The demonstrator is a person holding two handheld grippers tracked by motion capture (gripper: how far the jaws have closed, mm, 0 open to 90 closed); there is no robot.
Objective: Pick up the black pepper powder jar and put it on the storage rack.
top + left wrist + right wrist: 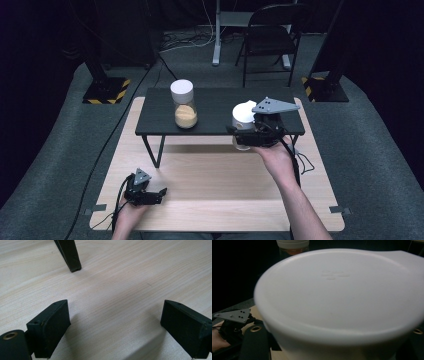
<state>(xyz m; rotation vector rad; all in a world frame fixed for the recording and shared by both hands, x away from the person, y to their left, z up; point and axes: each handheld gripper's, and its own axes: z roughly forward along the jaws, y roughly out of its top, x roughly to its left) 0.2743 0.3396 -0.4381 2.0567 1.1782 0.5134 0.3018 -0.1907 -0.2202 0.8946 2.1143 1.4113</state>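
High view: right hand-held gripper (243,131) clamps white-lidded jar (243,117), forearm extended.

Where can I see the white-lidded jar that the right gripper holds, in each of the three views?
High view: held jar right of centre, at the black shelf's front edge.
Left gripper view: not in it.
Right gripper view: its white lid up close.
Shared landmark: second jar, at top there.
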